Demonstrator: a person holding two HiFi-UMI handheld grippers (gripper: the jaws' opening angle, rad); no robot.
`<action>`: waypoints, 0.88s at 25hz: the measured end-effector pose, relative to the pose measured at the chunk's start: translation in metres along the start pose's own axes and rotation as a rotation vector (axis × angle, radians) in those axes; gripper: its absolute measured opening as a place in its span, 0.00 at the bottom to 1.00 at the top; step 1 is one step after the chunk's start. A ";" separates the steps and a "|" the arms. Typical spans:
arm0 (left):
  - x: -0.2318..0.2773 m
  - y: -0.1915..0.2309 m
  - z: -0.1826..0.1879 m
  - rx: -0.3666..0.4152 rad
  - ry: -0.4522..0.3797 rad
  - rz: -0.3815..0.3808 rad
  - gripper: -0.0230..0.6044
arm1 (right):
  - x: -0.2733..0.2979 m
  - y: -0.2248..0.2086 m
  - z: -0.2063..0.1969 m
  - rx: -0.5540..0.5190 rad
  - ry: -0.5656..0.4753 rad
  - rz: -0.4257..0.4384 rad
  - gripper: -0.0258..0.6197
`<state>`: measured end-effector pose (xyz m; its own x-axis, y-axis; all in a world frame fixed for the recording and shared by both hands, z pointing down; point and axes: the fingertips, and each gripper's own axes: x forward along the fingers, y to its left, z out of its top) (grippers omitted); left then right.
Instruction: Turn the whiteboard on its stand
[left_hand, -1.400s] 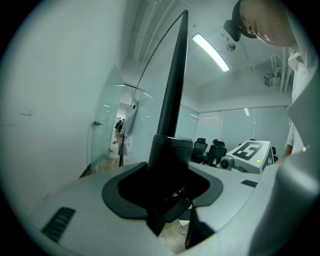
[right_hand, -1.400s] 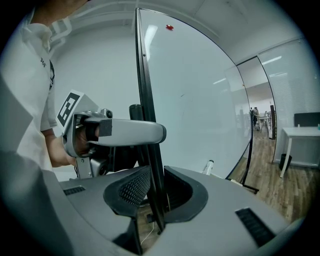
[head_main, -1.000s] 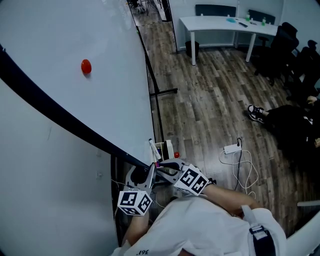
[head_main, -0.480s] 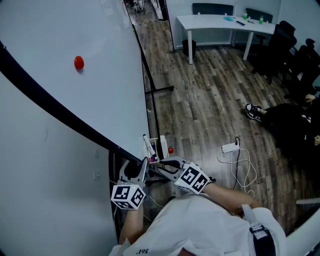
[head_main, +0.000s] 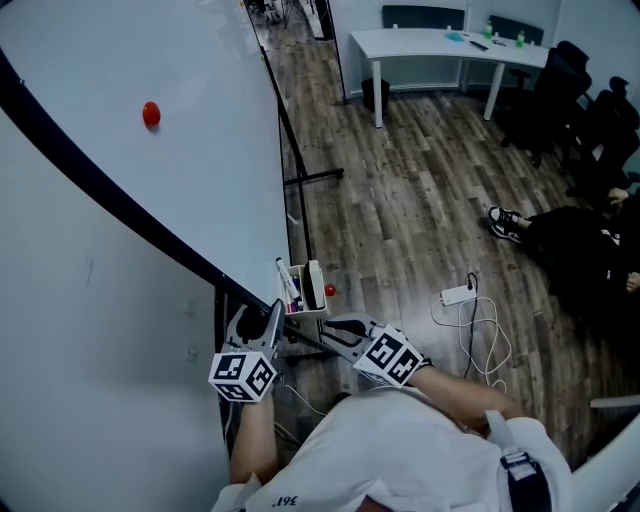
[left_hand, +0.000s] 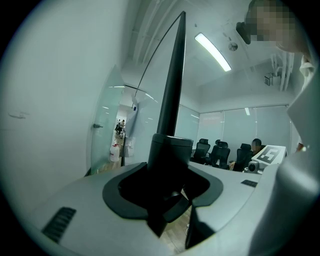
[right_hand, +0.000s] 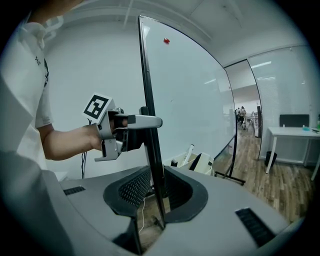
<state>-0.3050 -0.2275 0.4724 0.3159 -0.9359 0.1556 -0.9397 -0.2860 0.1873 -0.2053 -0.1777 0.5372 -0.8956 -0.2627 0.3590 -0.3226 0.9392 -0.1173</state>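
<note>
The big whiteboard (head_main: 200, 130) stands on edge, its black frame (head_main: 150, 225) running slantwise down toward me. A red magnet (head_main: 150, 113) sticks to it. My left gripper (head_main: 272, 312) is shut on the frame near its lower corner; in the left gripper view the black frame (left_hand: 172, 90) rises from between the jaws (left_hand: 170, 195). Just to the right, my right gripper (head_main: 325, 328) holds the same edge. In the right gripper view the thin frame (right_hand: 148, 100) passes between the pads (right_hand: 155, 195), with the left gripper (right_hand: 145, 122) clamped higher up.
A pen tray (head_main: 300, 285) with markers hangs at the board's lower edge. The stand's black foot (head_main: 315, 180) lies on the wood floor. A power strip with cables (head_main: 462, 296) is to the right, a white desk (head_main: 450, 45) at the back, a person's shoe (head_main: 505, 222) by dark chairs.
The board has swung: its frame, the red magnet and the pen tray have shifted left and up in the head view. My left gripper went left with it; the right one barely moved.
</note>
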 end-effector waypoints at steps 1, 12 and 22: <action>0.002 0.002 0.001 0.000 0.001 0.000 0.36 | -0.001 -0.001 -0.002 0.000 0.004 -0.002 0.20; 0.004 0.004 0.001 -0.015 -0.008 0.014 0.36 | -0.018 -0.004 -0.015 0.010 0.015 -0.023 0.19; -0.008 0.005 0.001 -0.072 -0.086 0.047 0.37 | -0.034 -0.007 -0.026 0.034 0.018 -0.044 0.19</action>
<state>-0.3128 -0.2212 0.4715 0.2566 -0.9630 0.0825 -0.9403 -0.2289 0.2519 -0.1648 -0.1699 0.5499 -0.8747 -0.2993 0.3813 -0.3721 0.9187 -0.1322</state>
